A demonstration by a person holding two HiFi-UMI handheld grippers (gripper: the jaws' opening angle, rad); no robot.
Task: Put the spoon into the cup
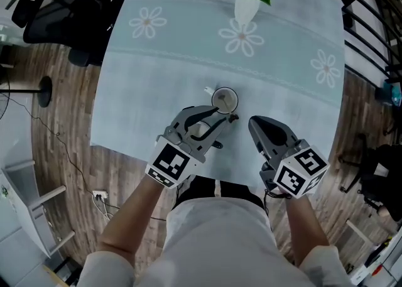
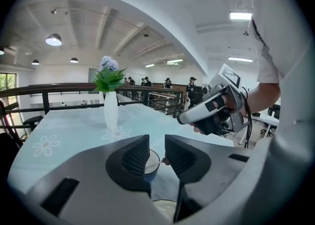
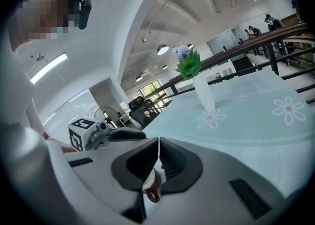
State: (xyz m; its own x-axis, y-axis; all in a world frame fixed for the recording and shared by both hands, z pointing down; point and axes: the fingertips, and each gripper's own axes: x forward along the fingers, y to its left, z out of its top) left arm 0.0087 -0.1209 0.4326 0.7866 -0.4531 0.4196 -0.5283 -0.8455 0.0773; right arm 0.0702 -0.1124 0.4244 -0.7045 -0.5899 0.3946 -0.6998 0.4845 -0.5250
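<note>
spoon (image 2: pixel 153 163) in cup (image 1: pixel 214 99); square marker (image 1: pixel 171 163) on left gripper (image 2: pixel 156 143)

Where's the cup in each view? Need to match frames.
Head view: cup mid-picture, nearer the person than the vase.
Left gripper view: cup low centre, seen through the gap of the open left tongs.
Right gripper view: not in it.
Shared landmark: the white vase with green leaves, top centre in head view, left of centre, right of centre.

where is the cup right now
In the head view the cup stands mid-table on the cloth, just past the left gripper, with the white vase farther back.
</note>
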